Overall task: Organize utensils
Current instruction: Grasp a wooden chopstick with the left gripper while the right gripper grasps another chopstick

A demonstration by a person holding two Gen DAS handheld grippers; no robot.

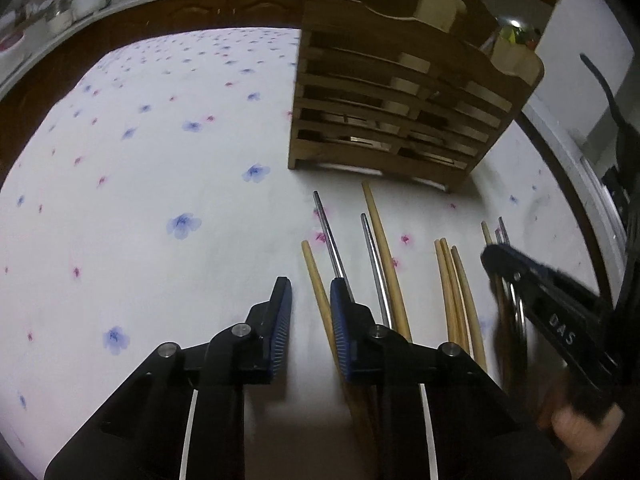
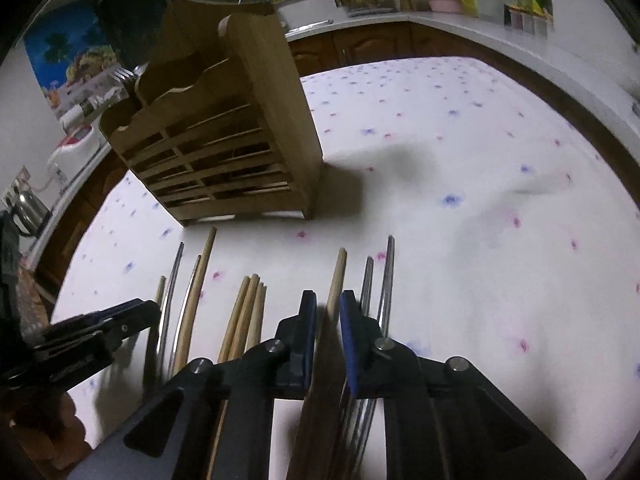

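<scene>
Chopsticks (image 2: 335,280) between parted right gripper (image 2: 328,304) fingers, near wooden rack (image 2: 224,152)

You see long pale wooden chopsticks (image 1: 382,248) and thin shiny metal chopsticks (image 1: 332,236) lying flat, roughly parallel. The slatted brown wooden utensil holder (image 1: 400,120) stands upright just behind their tips.

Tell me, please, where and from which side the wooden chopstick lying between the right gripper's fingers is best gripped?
Probably the wooden chopstick is best pinched across its mid-shaft, coming from above. It lies flat on the tablecloth, already in line with the open right gripper. Metal chopsticks lie close on its right, so keep the fingers narrow.
</scene>
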